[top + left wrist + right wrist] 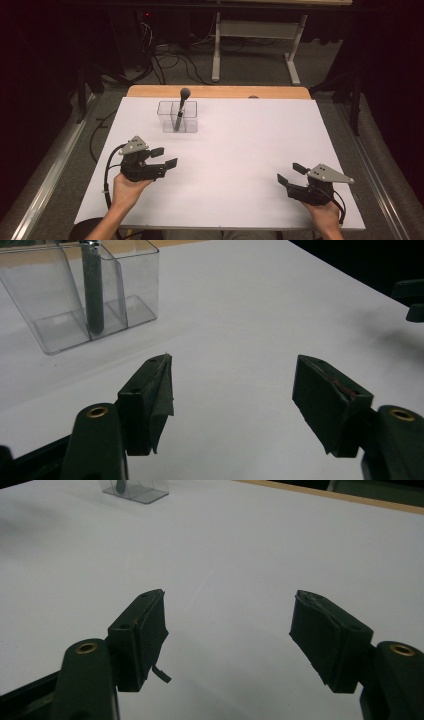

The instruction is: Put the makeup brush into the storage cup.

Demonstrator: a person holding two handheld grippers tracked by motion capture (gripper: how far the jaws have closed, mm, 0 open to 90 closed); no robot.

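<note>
While my hands rest low on the white table, my left tongs and right tongs both gape wide, holding nothing. Nearer my left tongs, the grey brush stands leaning in the clear box.

A lab: dark curtains, floor cables, a white-topped table.

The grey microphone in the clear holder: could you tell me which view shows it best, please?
The high view: the whole microphone shows, leaning in the clear holder. The left gripper view gives its handle close but cuts off the head; the right gripper view catches a far-off sliver.
</note>
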